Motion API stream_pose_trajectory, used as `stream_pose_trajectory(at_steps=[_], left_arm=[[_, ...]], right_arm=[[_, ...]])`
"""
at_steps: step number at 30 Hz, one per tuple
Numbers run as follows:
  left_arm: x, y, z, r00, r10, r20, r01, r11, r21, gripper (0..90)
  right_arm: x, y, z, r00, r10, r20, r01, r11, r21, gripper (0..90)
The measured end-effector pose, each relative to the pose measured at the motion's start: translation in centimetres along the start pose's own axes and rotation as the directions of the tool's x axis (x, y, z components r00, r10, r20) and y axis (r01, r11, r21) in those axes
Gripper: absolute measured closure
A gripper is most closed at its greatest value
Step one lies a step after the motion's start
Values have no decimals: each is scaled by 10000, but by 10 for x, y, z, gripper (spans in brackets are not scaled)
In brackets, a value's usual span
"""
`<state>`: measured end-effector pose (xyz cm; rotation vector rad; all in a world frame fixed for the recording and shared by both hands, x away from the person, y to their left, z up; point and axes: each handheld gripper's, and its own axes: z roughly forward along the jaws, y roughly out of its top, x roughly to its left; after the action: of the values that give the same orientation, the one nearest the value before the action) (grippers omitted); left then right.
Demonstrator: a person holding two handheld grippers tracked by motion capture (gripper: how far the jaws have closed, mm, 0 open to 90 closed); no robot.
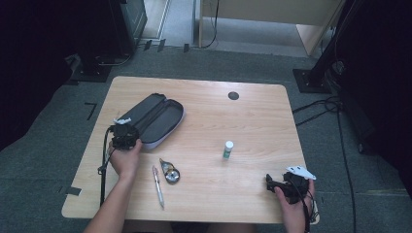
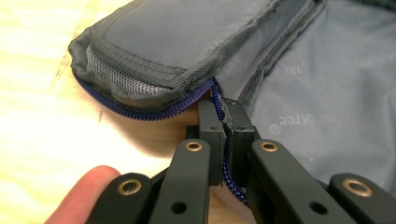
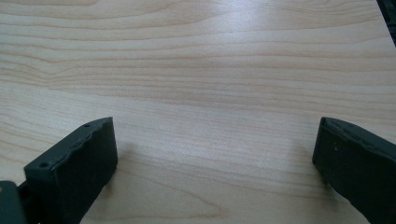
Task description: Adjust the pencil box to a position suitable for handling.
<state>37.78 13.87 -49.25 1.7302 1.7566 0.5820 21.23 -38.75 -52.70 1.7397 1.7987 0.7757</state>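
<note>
A dark grey pencil case (image 1: 154,118) lies open on the wooden table (image 1: 252,121) at the left. My left gripper (image 1: 122,135) sits at its near end, shut on the case's blue zipper edge (image 2: 219,105); the jaws pinch the zipper strip between them, with the grey fabric lining (image 2: 322,98) spread out beyond. A thumb (image 2: 84,191) shows beside the jaws. My right gripper (image 1: 272,183) rests low over the table's near right corner, open, its jaws (image 3: 215,154) wide apart over bare wood with nothing between them.
A silver pen (image 1: 158,186) and a correction tape dispenser (image 1: 170,171) lie near the front edge, right of my left hand. A small glue stick (image 1: 228,149) stands upright mid-table. A dark round grommet (image 1: 233,95) is set into the far side.
</note>
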Motion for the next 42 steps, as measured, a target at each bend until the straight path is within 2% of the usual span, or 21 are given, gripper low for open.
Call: stream_pose_trajectory(at_steps=[5,7,9,10,13,17,19,20,22,23,24,25,26,28,30,31,34,36,38,39,42], left_arm=[[-1,5,-4,9971,535,541,-519,9982,-300,899],[-4,7,-7,9931,823,833,-789,9959,-435,900],[-8,9,-10,9863,1134,1197,-1057,9920,-687,900],[-10,9,-11,9843,1298,1194,-1218,9899,-719,900],[-17,12,-14,9702,1840,1575,-1721,9813,-861,900],[-29,15,-17,9445,2538,2084,-2373,9662,-1010,900],[-36,17,-19,9218,2938,2530,-2725,9551,-1162,900],[-38,18,-20,9151,3045,2643,-2816,9518,-1217,900],[-43,21,-20,8917,3371,3021,-3084,9409,-1398,900],[-45,22,-19,8838,3412,3202,-3118,9397,-1408,900],[-47,24,-18,8709,3452,3498,-3153,9384,-1412,900],[-49,24,-17,8640,3500,3620,-3191,9367,-1441,900],[-51,25,-16,8554,3673,3651,-3367,9301,-1468,900],[-57,26,-14,8311,4042,3819,-3733,9146,-1556,900],[-61,26,-13,8199,4228,3860,-3930,9059,-1577,900],[-63,26,-11,8085,4292,4027,-3978,9028,-1637,900],[-69,24,-6,7911,4491,4154,-4214,8923,-1621,900],[-72,23,-1,7927,4499,4113,-4301,8910,-1457,900],[-74,22,4,7877,4503,4205,-4361,8896,-1358,900],[-76,21,6,7835,4565,4217,-4456,8856,-1308,900],[-78,19,10,7808,4593,4236,-4526,8831,-1233,900]], right_arm=[[0,0,0,10000,6,0,-6,10000,1,0],[0,0,0,10000,10,1,-10,10000,0,0],[0,0,0,10000,7,1,-7,10000,-1,0],[0,0,0,10000,7,-2,-7,10000,0,0],[0,0,0,10000,3,0,-3,10000,0,0],[0,0,0,10000,7,0,-7,10000,0,0],[0,0,0,10000,6,1,-6,10000,0,0],[0,0,0,10000,8,1,-8,10000,0,0],[0,0,0,10000,8,0,-8,10000,-2,0],[0,0,0,10000,8,-1,-8,10000,2,0],[0,0,0,10000,4,0,-4,10000,0,0],[0,0,0,10000,2,-1,-2,10000,1,0],[0,0,0,10000,5,-1,-5,10000,-2,0],[0,0,0,10000,3,-1,-3,10000,1,0],[0,0,0,10000,3,-1,-3,10000,-3,0],[0,0,0,10000,15,-2,-15,10000,2,0],[0,0,0,10000,6,0,-6,10000,-1,0],[0,0,0,10000,3,-1,-3,10000,0,0],[0,0,0,10000,6,-1,-6,10000,-1,0],[0,0,0,10000,0,0,0,10000,0,0],[0,0,0,10000,5,0,-5,10000,-3,0]])
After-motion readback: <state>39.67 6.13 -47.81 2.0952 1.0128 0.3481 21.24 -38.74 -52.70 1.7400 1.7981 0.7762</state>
